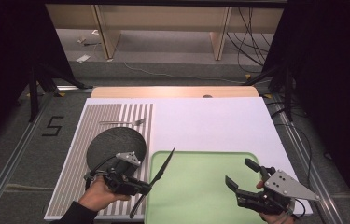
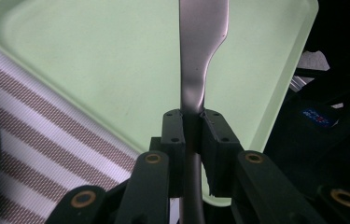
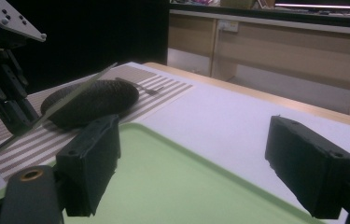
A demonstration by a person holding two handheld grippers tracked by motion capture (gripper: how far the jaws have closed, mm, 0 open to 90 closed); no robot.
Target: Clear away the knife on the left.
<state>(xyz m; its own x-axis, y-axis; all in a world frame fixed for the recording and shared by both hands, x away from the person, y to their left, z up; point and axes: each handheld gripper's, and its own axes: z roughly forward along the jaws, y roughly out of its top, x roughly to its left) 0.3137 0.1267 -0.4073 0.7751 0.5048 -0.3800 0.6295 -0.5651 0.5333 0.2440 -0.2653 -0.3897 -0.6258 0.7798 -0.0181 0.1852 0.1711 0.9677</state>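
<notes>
My left gripper (image 1: 144,186) is shut on a dark metal knife (image 1: 164,164) at the left edge of the green tray (image 1: 200,196). The knife slants, its blade tip out over the tray's near-left corner. In the left gripper view the jaws (image 2: 192,128) pinch the knife (image 2: 201,51) where blade meets handle, above the tray (image 2: 93,56). My right gripper (image 1: 239,172) stands open over the tray's right part with nothing between its fingers. From the right gripper view (image 3: 198,163) I see the tray (image 3: 172,186), the knife (image 3: 74,93) and the left gripper (image 3: 4,93).
A black round plate (image 1: 116,145) lies on a striped placemat (image 1: 77,163) left of the tray, with a fork (image 1: 122,122) on the mat behind it. The white board (image 1: 210,126) is bare behind the tray. The plate (image 3: 93,100) and fork (image 3: 150,89) also show beyond my right jaws.
</notes>
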